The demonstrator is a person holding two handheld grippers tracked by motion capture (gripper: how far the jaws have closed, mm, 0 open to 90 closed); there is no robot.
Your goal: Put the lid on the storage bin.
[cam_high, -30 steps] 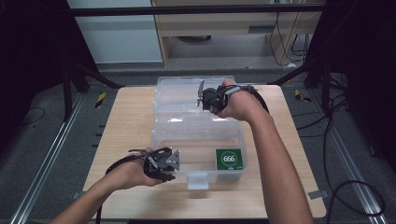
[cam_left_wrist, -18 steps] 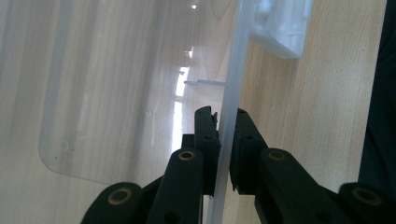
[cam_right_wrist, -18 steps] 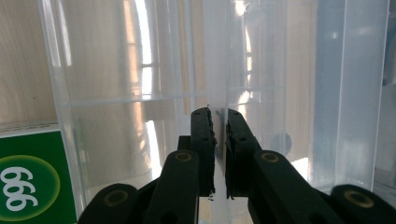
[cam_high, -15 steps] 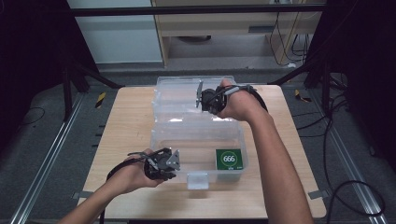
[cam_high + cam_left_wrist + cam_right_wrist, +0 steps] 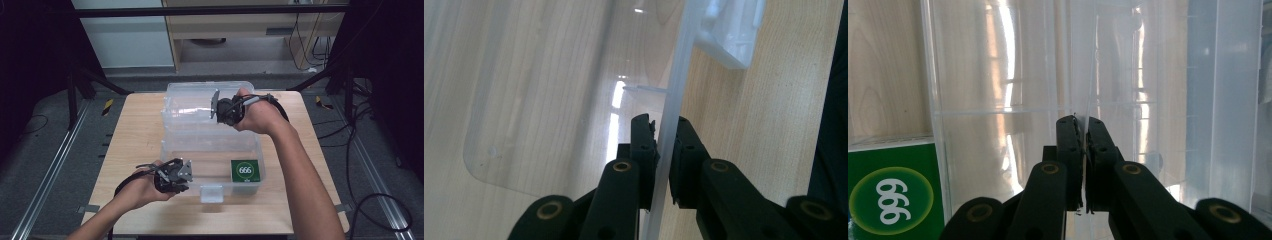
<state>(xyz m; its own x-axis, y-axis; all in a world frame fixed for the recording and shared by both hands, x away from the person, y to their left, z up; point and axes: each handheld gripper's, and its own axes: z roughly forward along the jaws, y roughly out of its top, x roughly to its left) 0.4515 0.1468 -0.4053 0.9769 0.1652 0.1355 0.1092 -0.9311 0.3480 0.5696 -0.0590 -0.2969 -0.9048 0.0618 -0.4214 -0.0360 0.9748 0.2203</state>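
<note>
So the biggest thing here is the wooden table (image 5: 135, 130), one of them, and sitting in the middle of it is one clear plastic box (image 5: 210, 150) with its hinged lid (image 5: 195, 102) flipped open toward the far edge. The box's long axis runs left to right across the table, and the lid's runs the same way, so closing it looks like a swing toward the person's side.

That's the relation that matters imo: the lid lies on the far side of the box, and the right gripper (image 5: 220, 109) is the one up there, with its jaws pinched shut on the lid's thin edge. In the right gripper view you can see the clear sheet (image 5: 1087, 90) running straight up between the narrow jaws.

The left gripper (image 5: 186, 172) is at the near left of the box, closed on the box's front wall (image 5: 671, 115), which stands between its jaws. Looks like it's steadying the box while the other hand works the lid. So the right hand is the nearer one to the lid by far.

Smaller stuff: one green card with "666" (image 5: 245, 170) inside the box at the near right, and one white latch (image 5: 211, 192) on the front of the box, just beside the left gripper.
</note>
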